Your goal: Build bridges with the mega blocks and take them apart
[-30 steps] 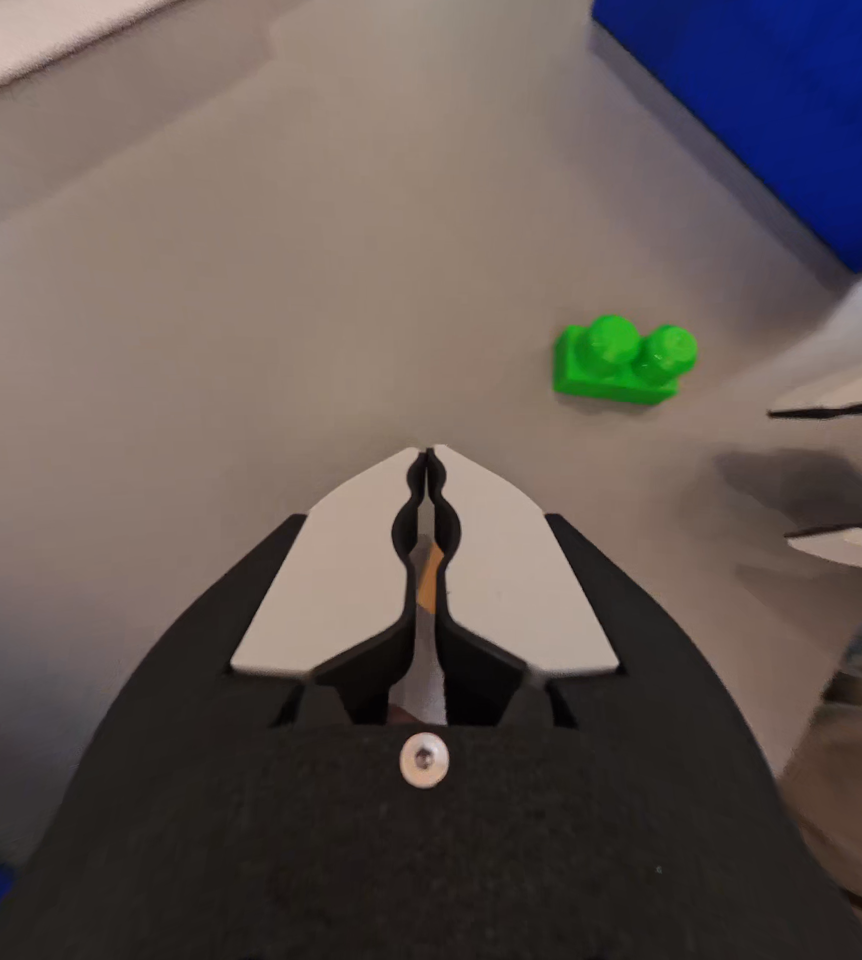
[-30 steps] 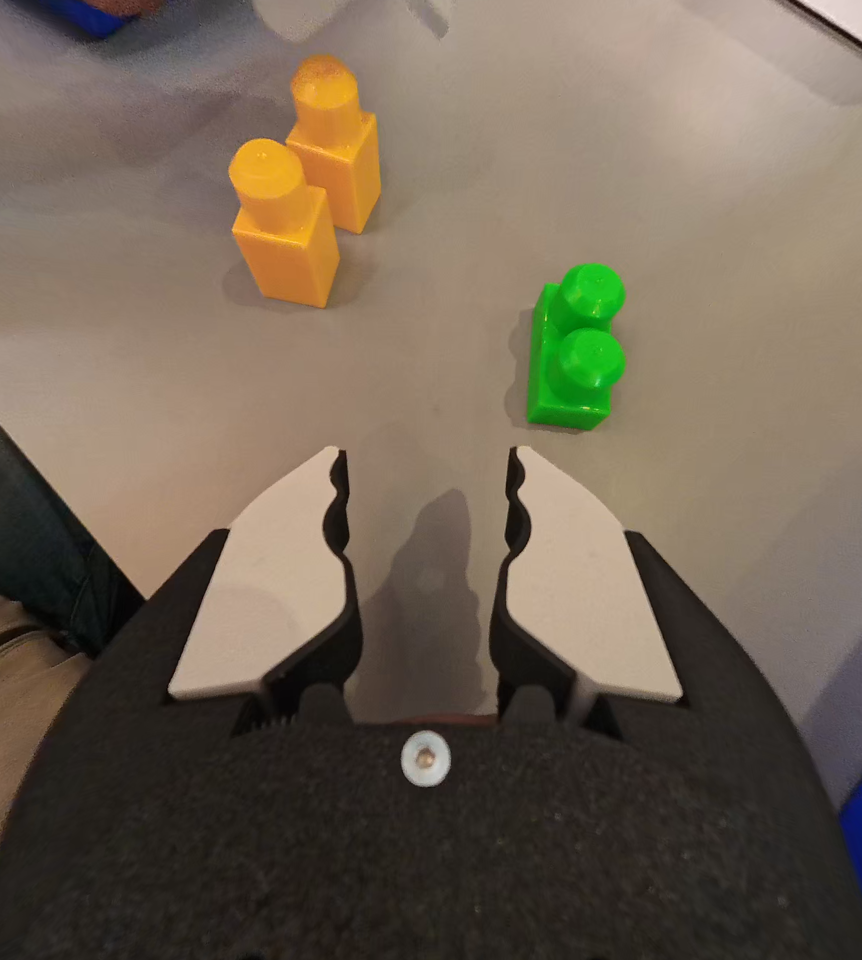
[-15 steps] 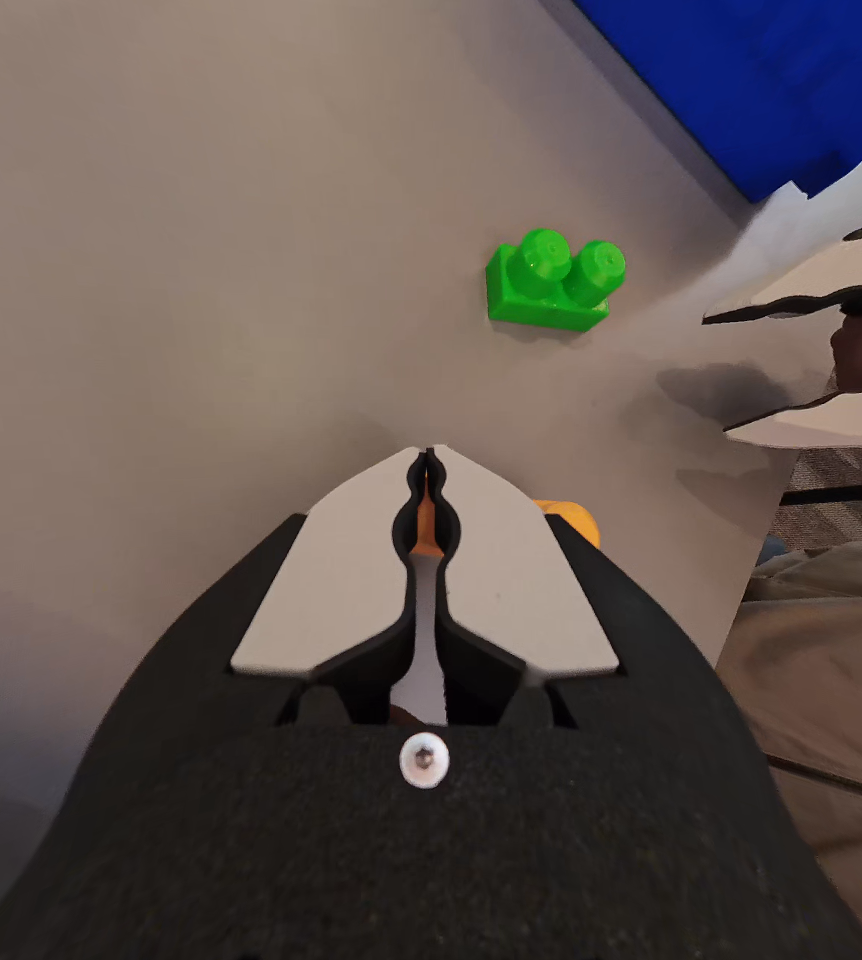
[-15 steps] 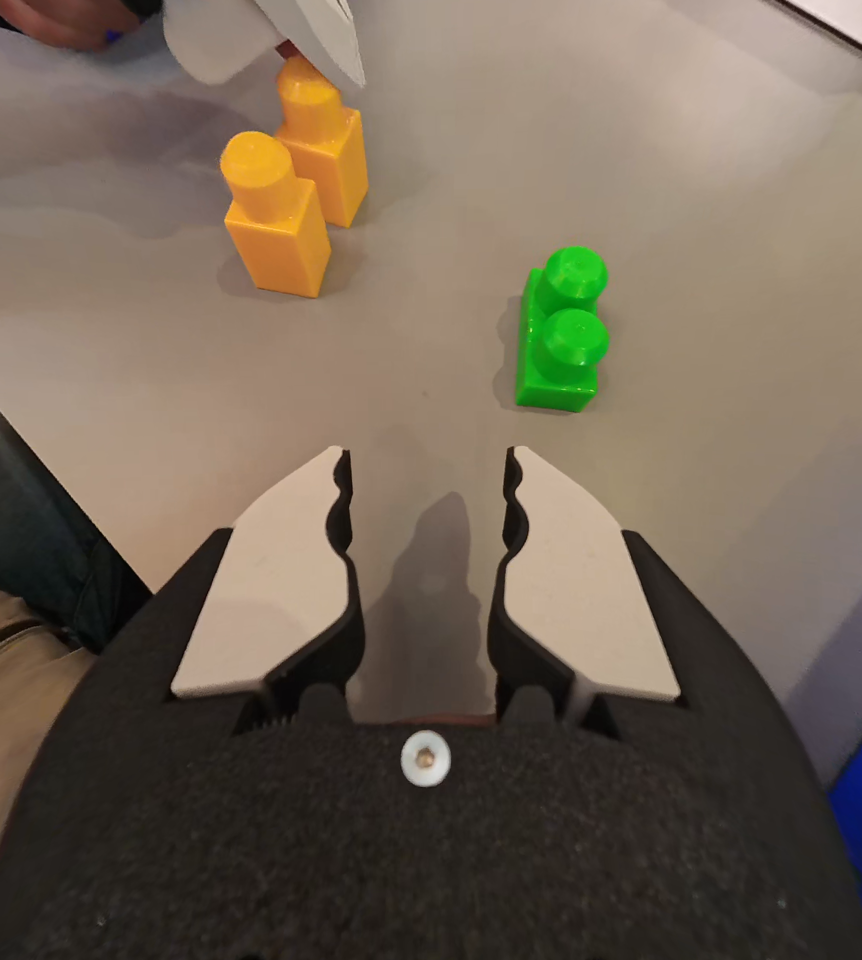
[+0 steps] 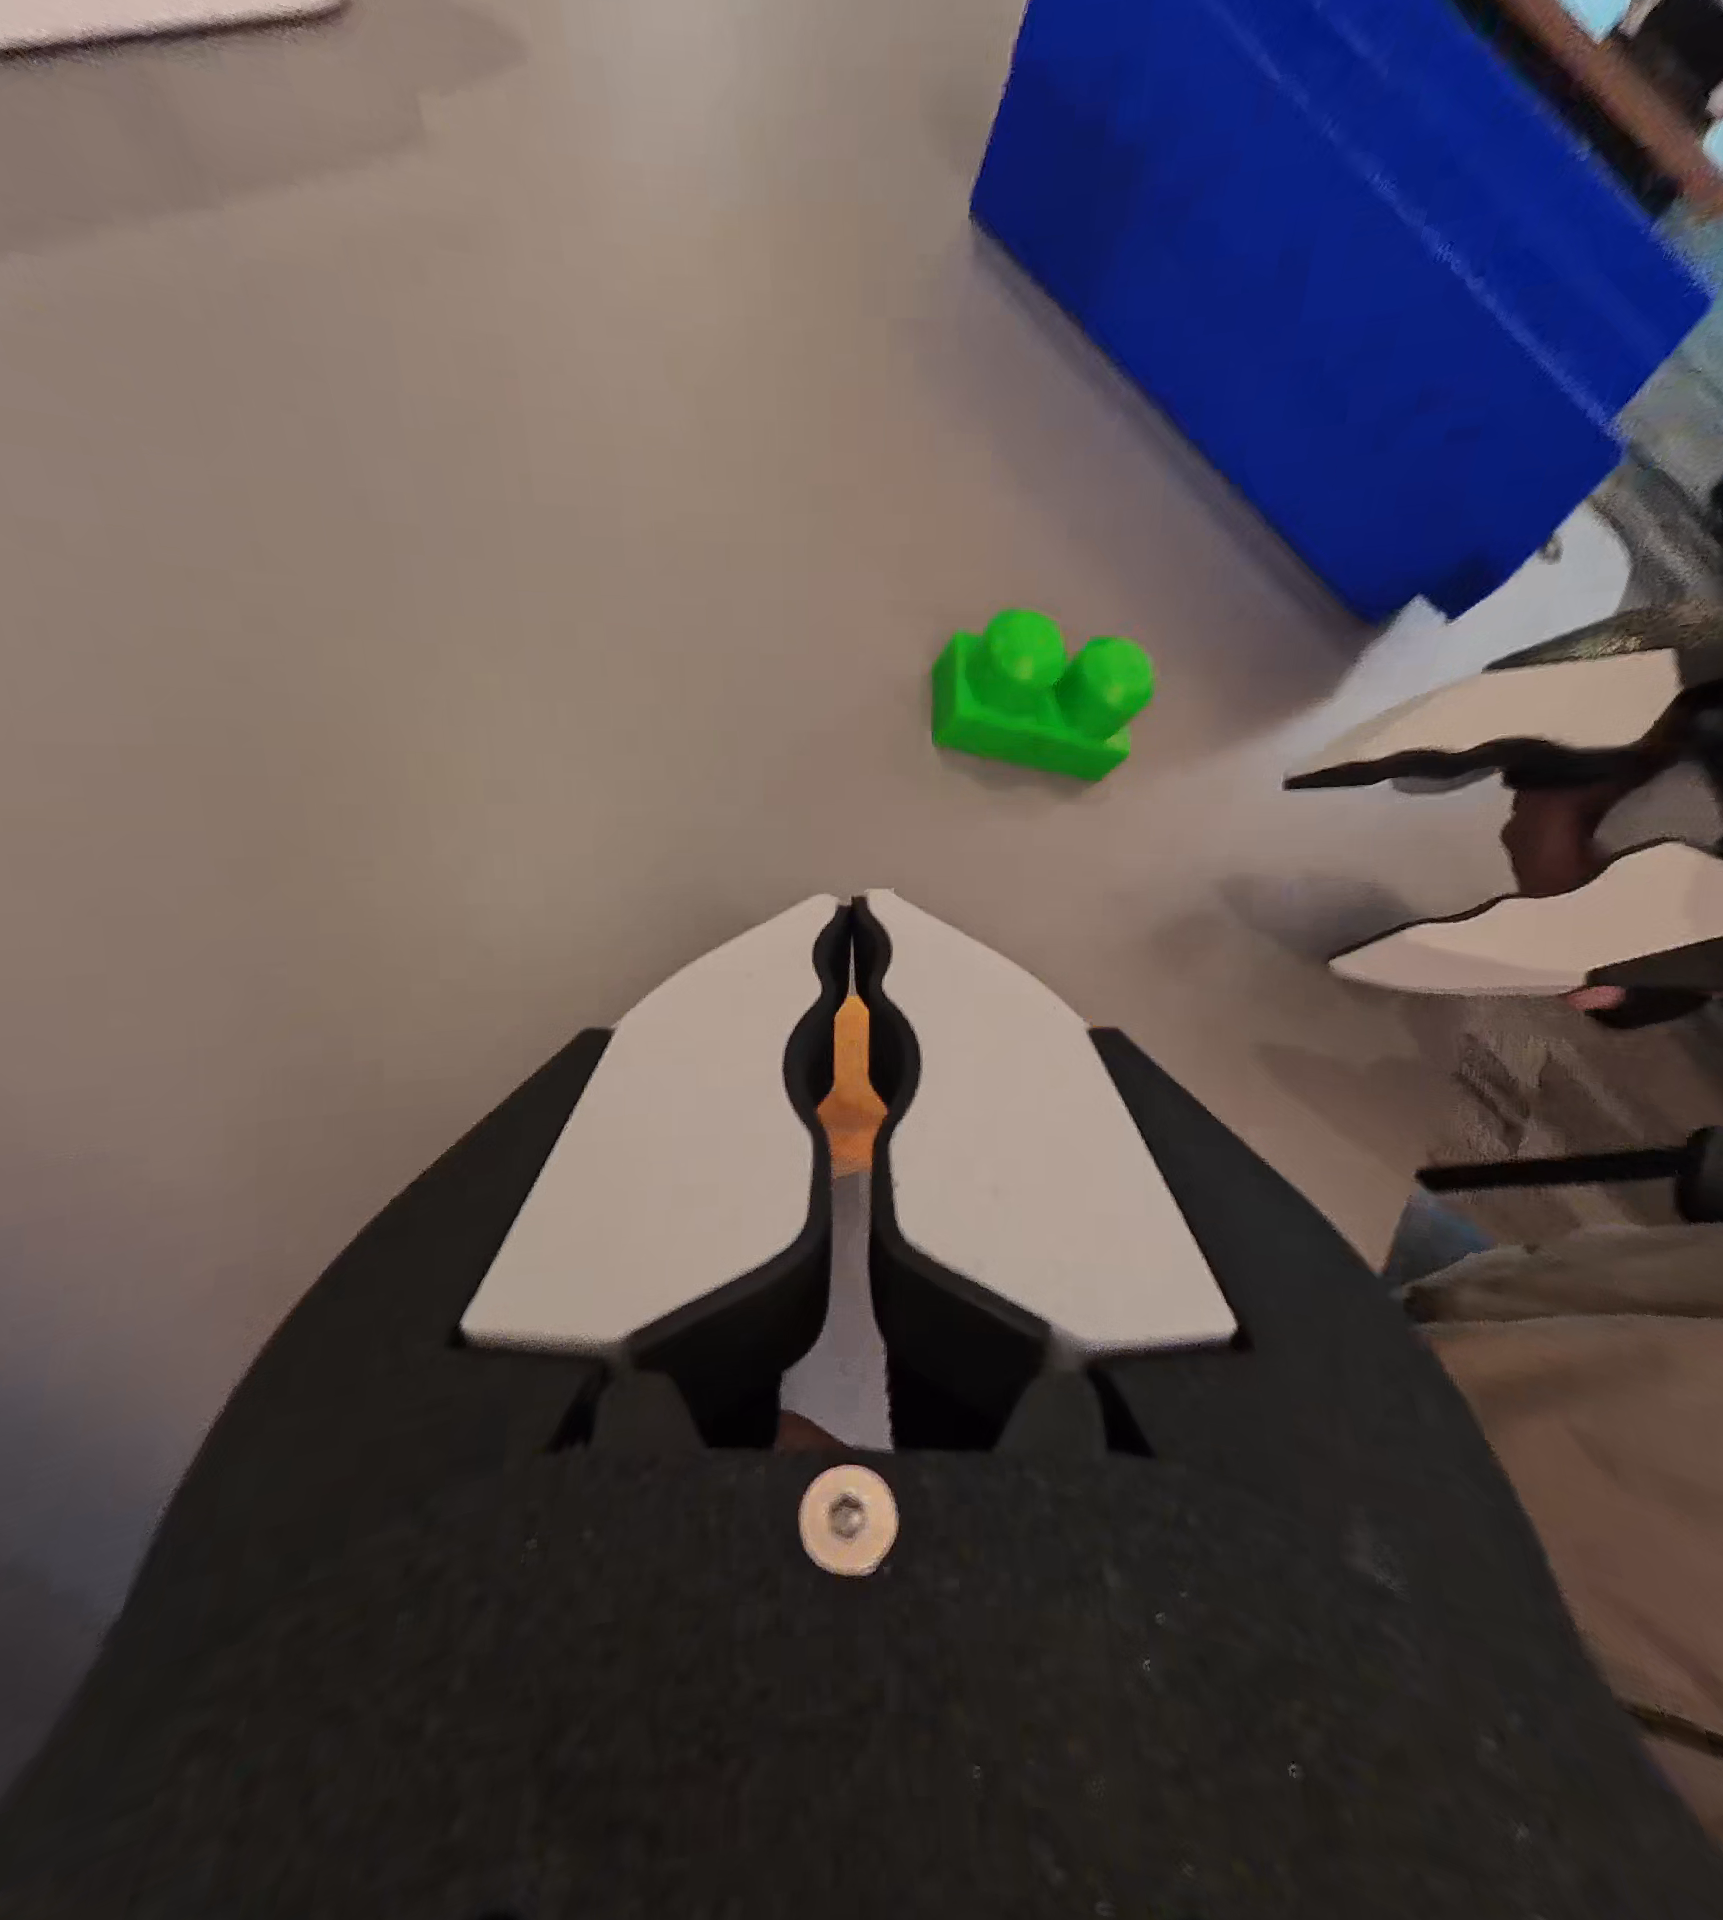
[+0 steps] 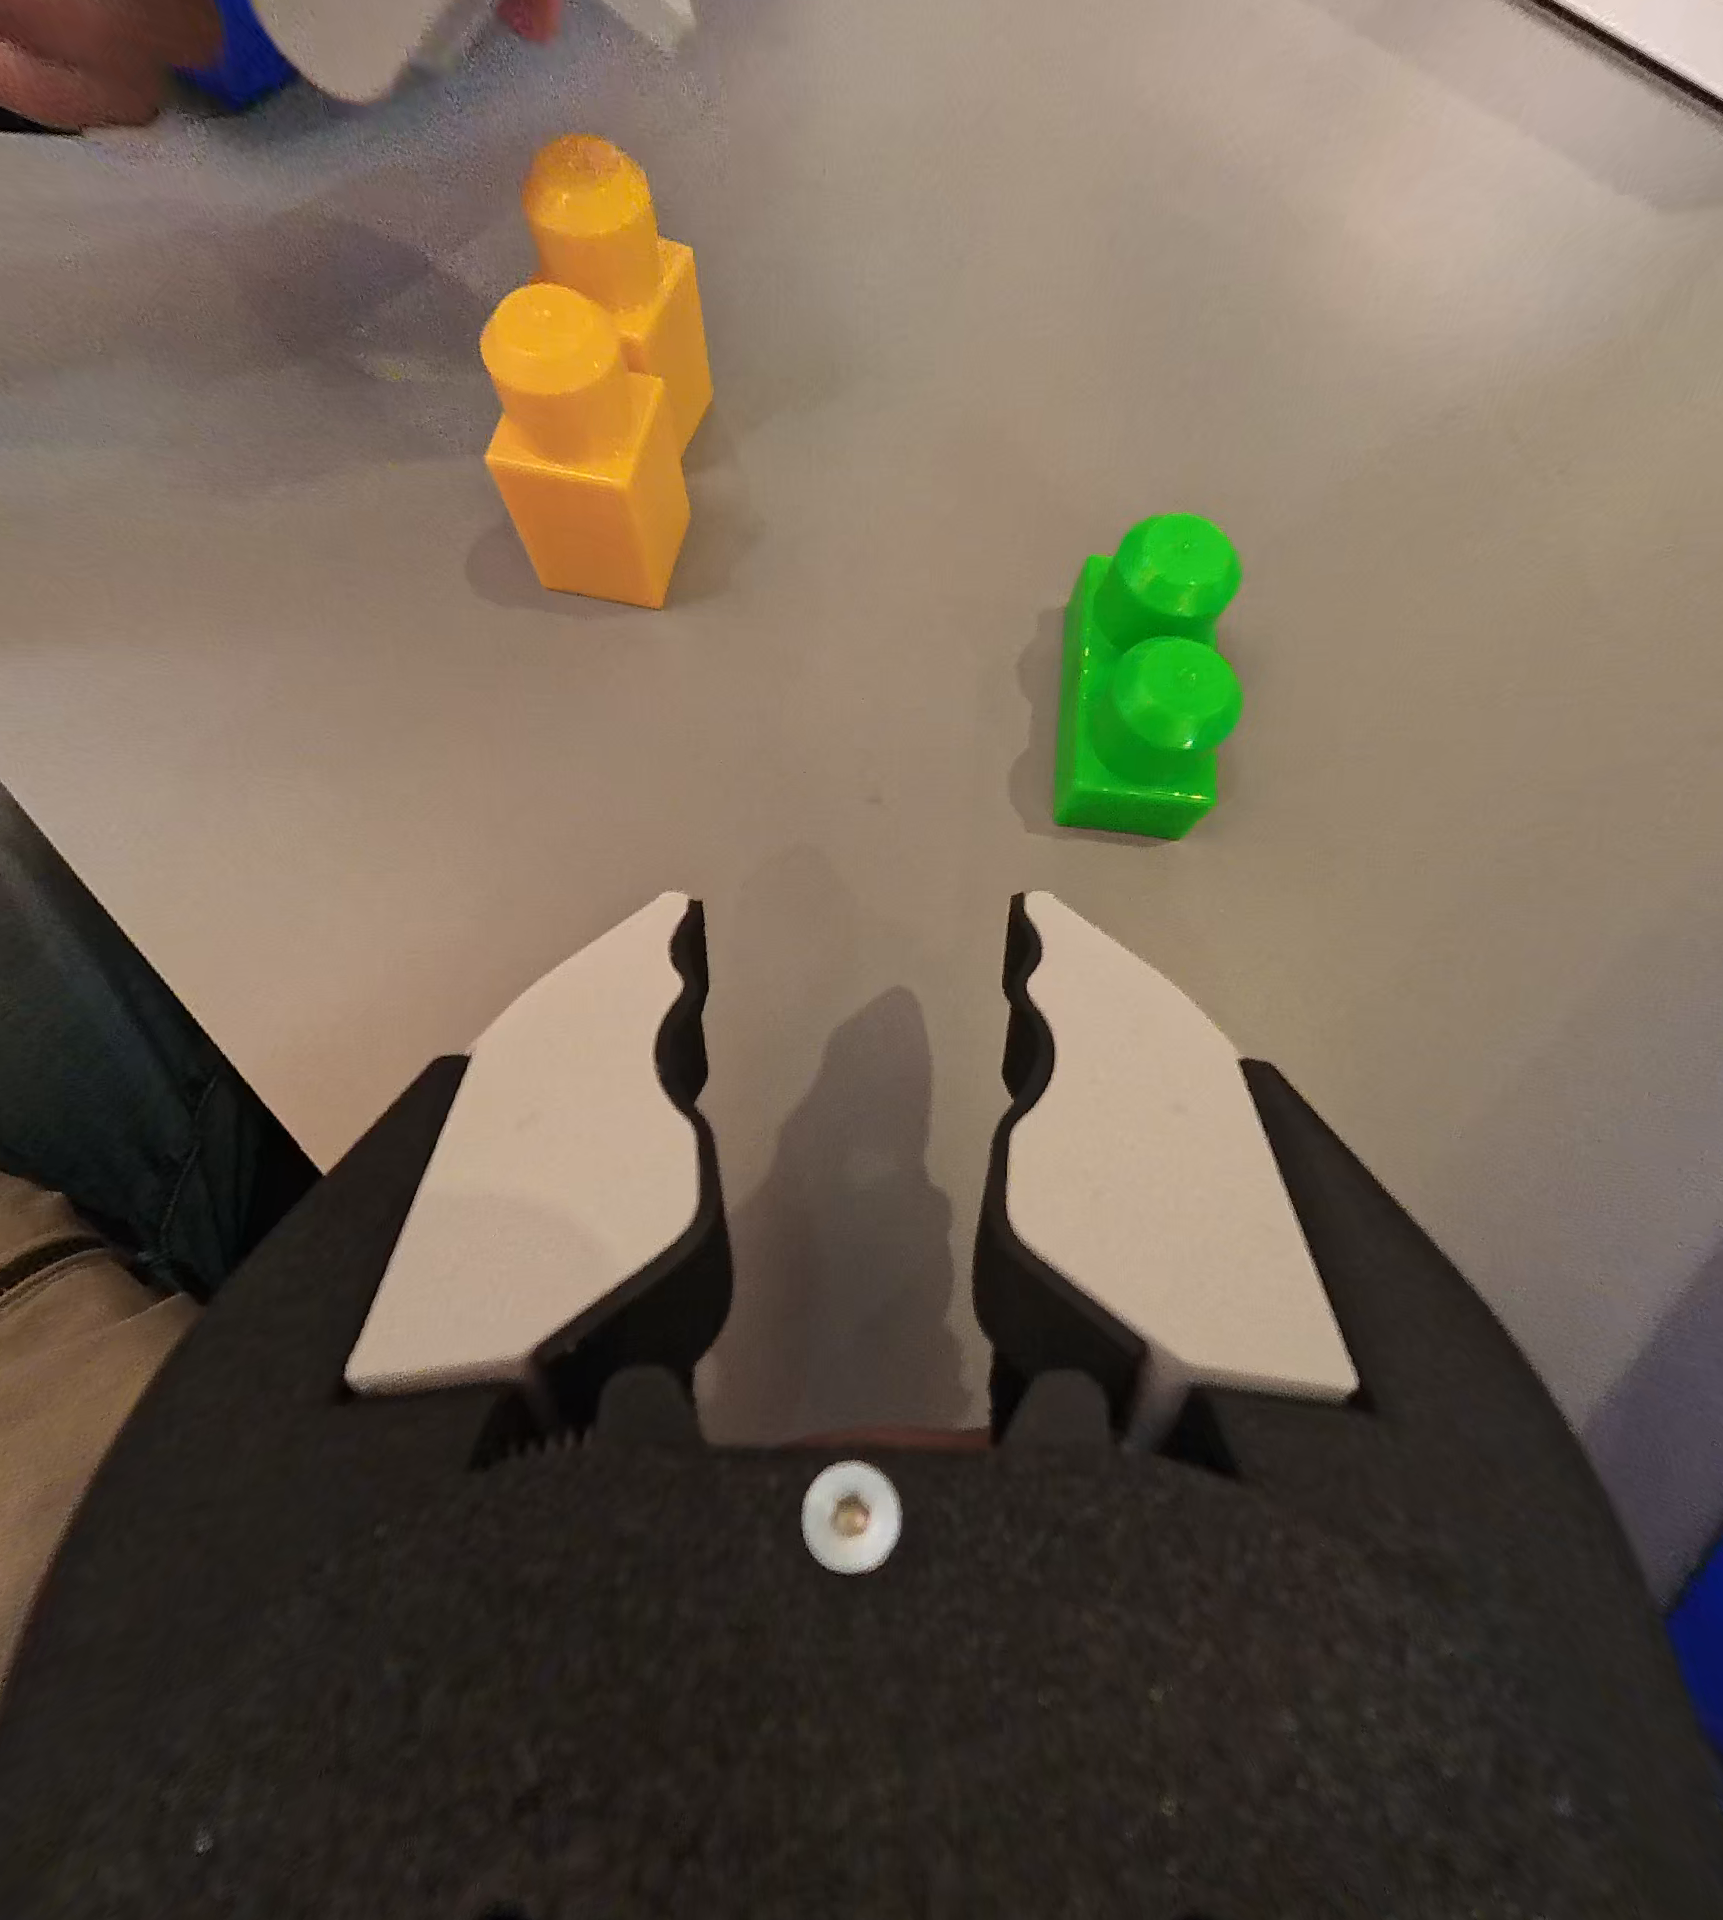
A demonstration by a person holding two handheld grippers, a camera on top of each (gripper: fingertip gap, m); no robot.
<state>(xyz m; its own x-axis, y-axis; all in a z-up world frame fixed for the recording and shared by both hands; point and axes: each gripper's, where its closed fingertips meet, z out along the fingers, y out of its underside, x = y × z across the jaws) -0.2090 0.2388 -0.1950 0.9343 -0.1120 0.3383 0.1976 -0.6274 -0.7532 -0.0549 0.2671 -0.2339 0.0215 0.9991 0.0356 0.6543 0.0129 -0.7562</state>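
Note:
Two upright orange single-stud blocks stand close together on the grey table point(image 6: 1356, 416), the nearer point(image 6: 582, 468) in front of the farther point(image 6: 628, 270). A green two-stud block point(image 6: 1143, 707) lies to their right; it also shows in the left wrist view point(image 5: 1039, 696). My right gripper point(image 6: 852, 904) is open and empty, hovering short of the blocks; it also shows in the left wrist view point(image 5: 1316, 873). My left gripper point(image 5: 857, 896) is shut and empty. A sliver of an orange block point(image 5: 852, 1081) shows through its gap, below it. It shows blurred above and behind the orange blocks point(image 6: 369, 52), apart from them.
A blue box point(image 5: 1304, 260) stands on the table beyond the green block. A white board point(image 6: 1688, 52) lies at the far side. The table's near edge point(image 6: 109, 935) runs close by, with a person's legs point(image 6: 26, 1299) below it. A hand point(image 6: 36, 62) holds the left gripper. Some 15 cm of space lies between my two pairs of fingers. My left tips are about 15 cm from the green two-stud block point(image 6: 1143, 707), my right tips only 5 cm.
My left gripper has drawn up and away from the far orange block's stud, staying shut. My right gripper has barely moved and stays open.

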